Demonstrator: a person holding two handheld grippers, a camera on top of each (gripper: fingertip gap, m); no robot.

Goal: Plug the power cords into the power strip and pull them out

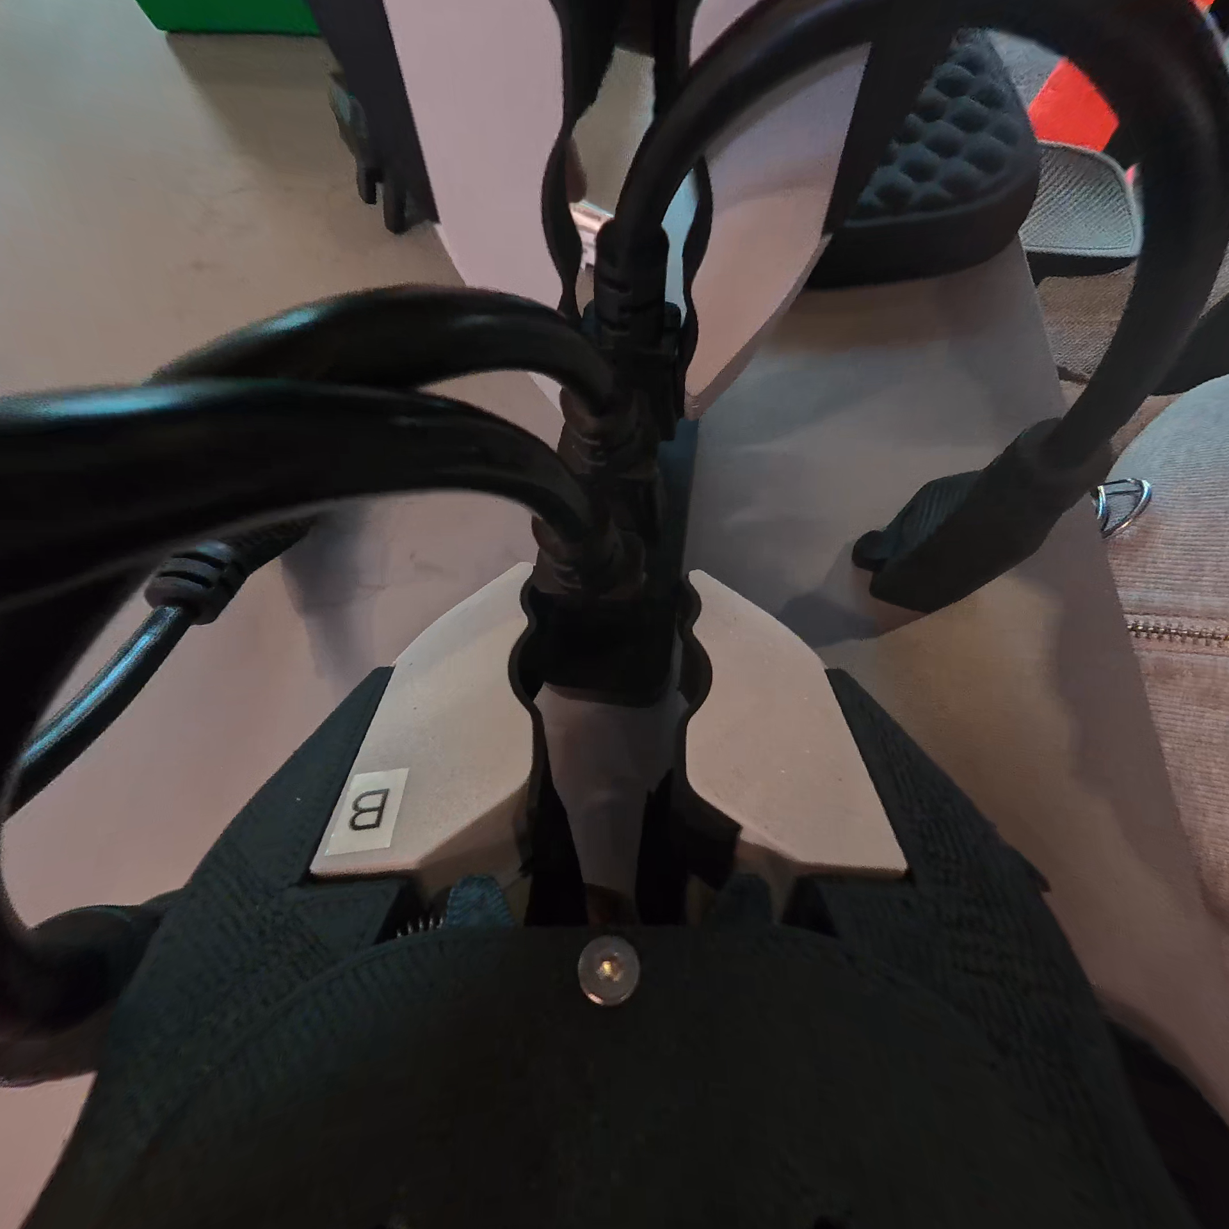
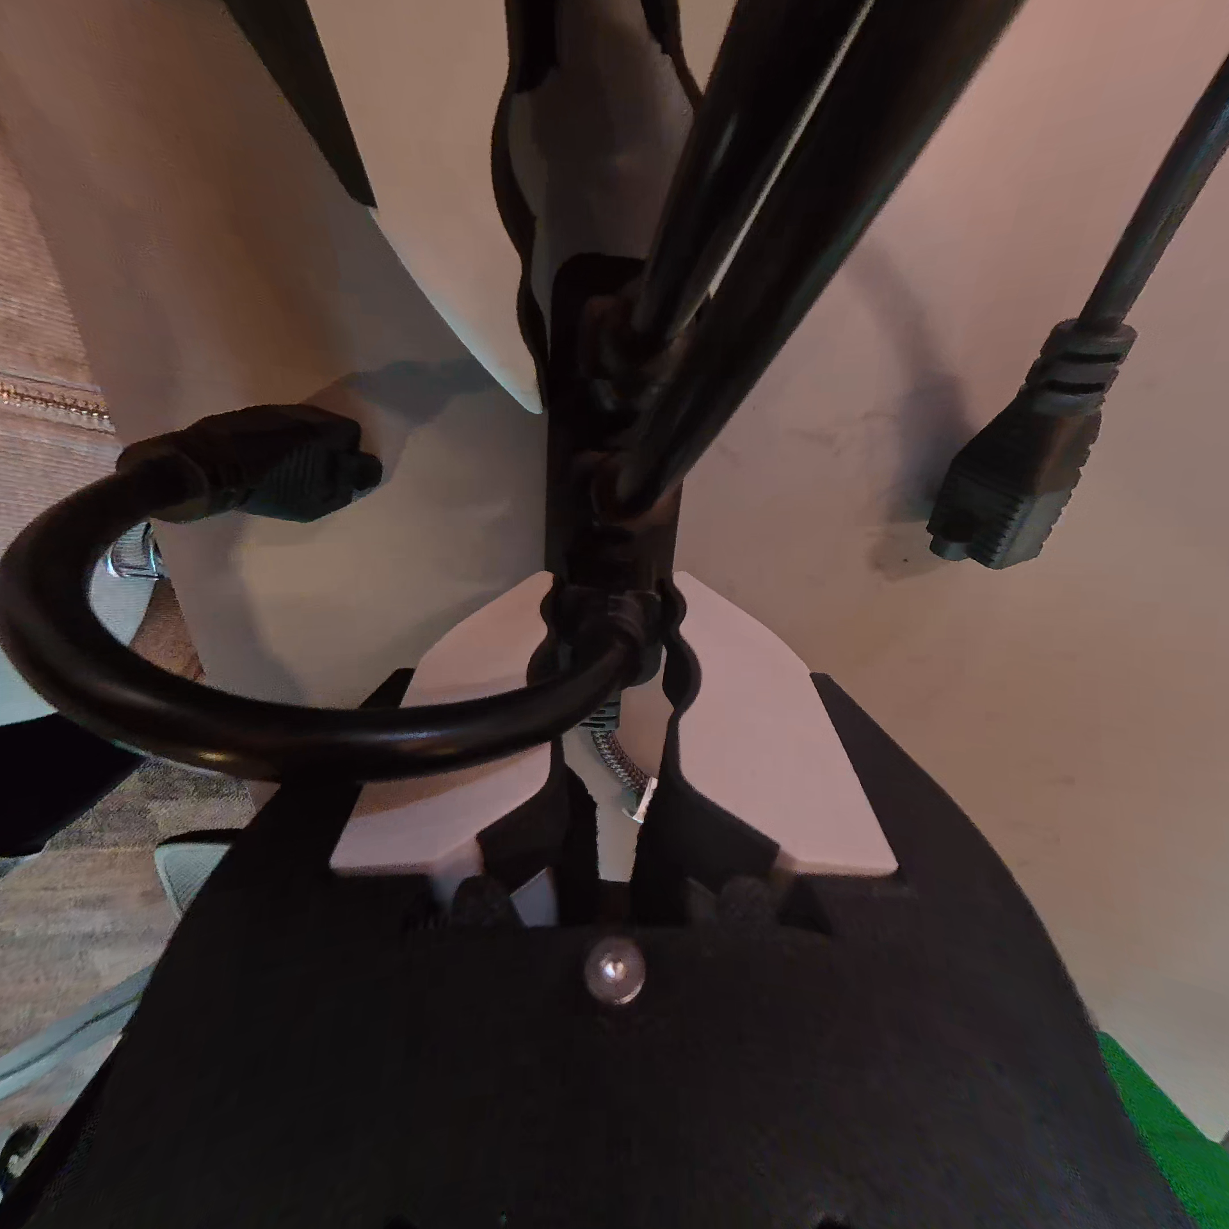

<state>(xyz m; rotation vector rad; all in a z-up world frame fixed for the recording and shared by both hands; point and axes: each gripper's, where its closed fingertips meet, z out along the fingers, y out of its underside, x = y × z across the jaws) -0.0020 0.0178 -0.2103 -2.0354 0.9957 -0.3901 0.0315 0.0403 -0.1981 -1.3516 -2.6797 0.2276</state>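
Left hand-held gripper (image 1: 608, 638) clamped narrow on one end of the black power strip (image 1: 638, 399), centre frame. Right hand-held gripper (image 2: 608, 638) pinches the strip's other end at a plugged-in plug (image 2: 615, 615). Three power cords (image 1: 279, 425) plugged in a row. Loose cord ends lie on the pale bench (image 2: 831, 412): one (image 2: 1024, 479) right, one (image 2: 286, 465) left.

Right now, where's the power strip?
Centre of both wrist views: the power strip is clamped end to end between the left gripper and right gripper, cords plugged along it.
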